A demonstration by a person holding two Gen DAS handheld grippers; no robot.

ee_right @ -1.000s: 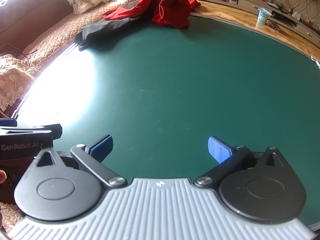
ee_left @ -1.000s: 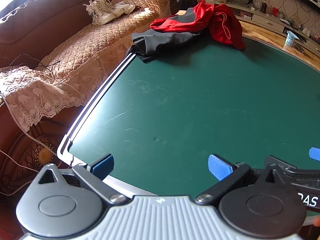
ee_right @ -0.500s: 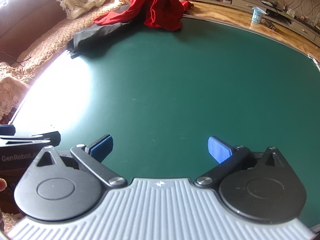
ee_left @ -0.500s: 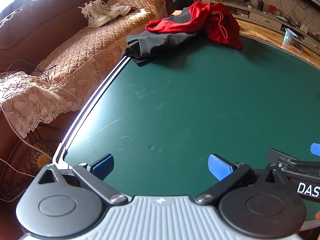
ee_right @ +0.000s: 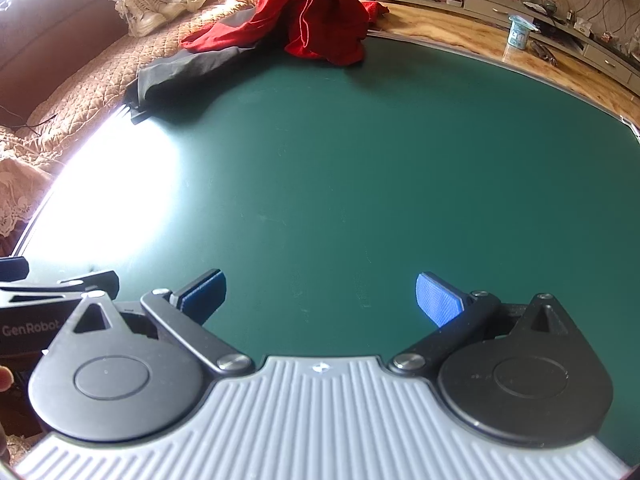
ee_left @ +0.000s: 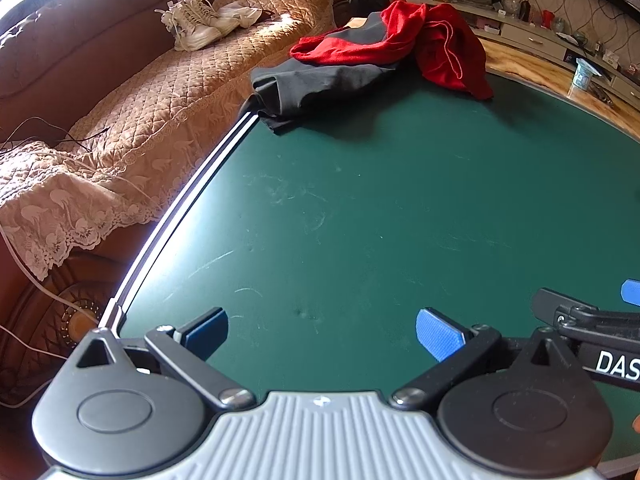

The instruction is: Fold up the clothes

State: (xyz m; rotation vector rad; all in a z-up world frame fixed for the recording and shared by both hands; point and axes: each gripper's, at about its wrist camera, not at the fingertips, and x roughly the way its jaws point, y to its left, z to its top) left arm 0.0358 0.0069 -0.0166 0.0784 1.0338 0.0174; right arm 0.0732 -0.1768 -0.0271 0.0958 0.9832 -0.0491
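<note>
Green table top [ee_left: 400, 208] underneath, bare and faintly scratched between both pairs of blue pads. Left gripper [ee_left: 322, 330] spread wide, nothing held, hovering over the near rim beside the sofa [ee_left: 132, 92]. Right gripper [ee_right: 320, 296] equally wide, equally empty, just alongside the left one, over open felt with hard window glare on the left of that view.

Outward from there: clothes well apart from both tools, heaped at the far edge. Red garment [ee_left: 440, 44] crumpled on top, draped over a dark grey garment [ee_left: 320, 84] whose corner hangs past the table rim toward the sofa. Paper cup [ee_right: 520, 32] on the wooden counter beyond, white shoes [ee_left: 196, 24] on the sofa cushion; neither in the way.

Step in hand, by the look of it: reaching across to fetch one garment into the clear middle. Best done by keeping both jaws wide on approach, coming in low over the felt, and picking the red piece first since it lies uppermost. Worth pinching a single edge or hem rather than the bunched centre, to avoid dragging the grey one along or tipping it off the rim. Worth taking two separated points, one per gripper, so the cloth spreads flat when drawn back.
</note>
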